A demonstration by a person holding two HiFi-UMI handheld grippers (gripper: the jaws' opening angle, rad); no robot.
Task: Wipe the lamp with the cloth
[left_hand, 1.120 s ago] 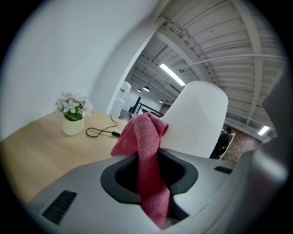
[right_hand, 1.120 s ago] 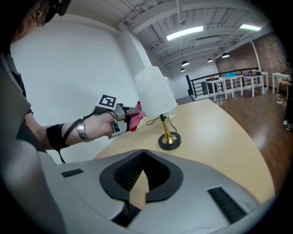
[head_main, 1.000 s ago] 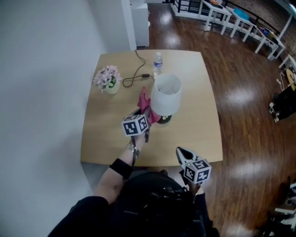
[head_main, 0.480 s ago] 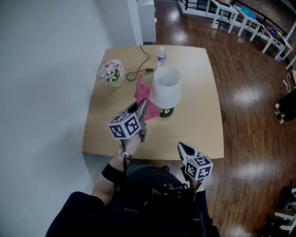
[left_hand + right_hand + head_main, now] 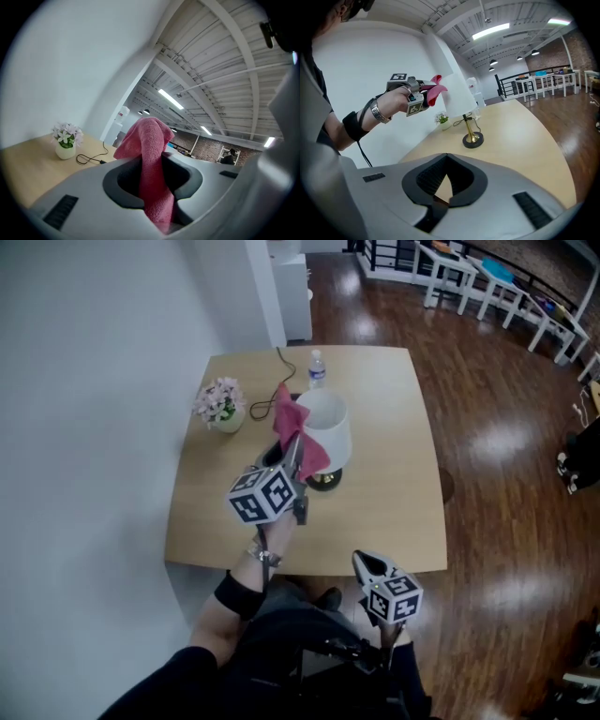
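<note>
Two grippers logged | left gripper (image 5: 292, 454) was clamped on cloth (image 5: 150, 140), at left of lamp (image 5: 332, 424) shade | right gripper (image 5: 447, 157) jaws were together, empty, near side | step judged: approach; next move required cloth pressed onto shade.

- Head view: steeply down over the table's (image 5: 202, 521) near edge
- Left gripper view: level, toward the far-left corner
- Right gripper view: from the near edge; shares the lamp (image 5: 473, 140) with head view

Your lamp (image 5: 330, 432) stands upright on the table (image 5: 394, 512): white drum shade, brass stem, round black base. Your pink terry cloth (image 5: 289, 412) is pinched in the left gripper (image 5: 294, 450), its folded end sticking up, just beside the shade at 9 o'clock.
</note>
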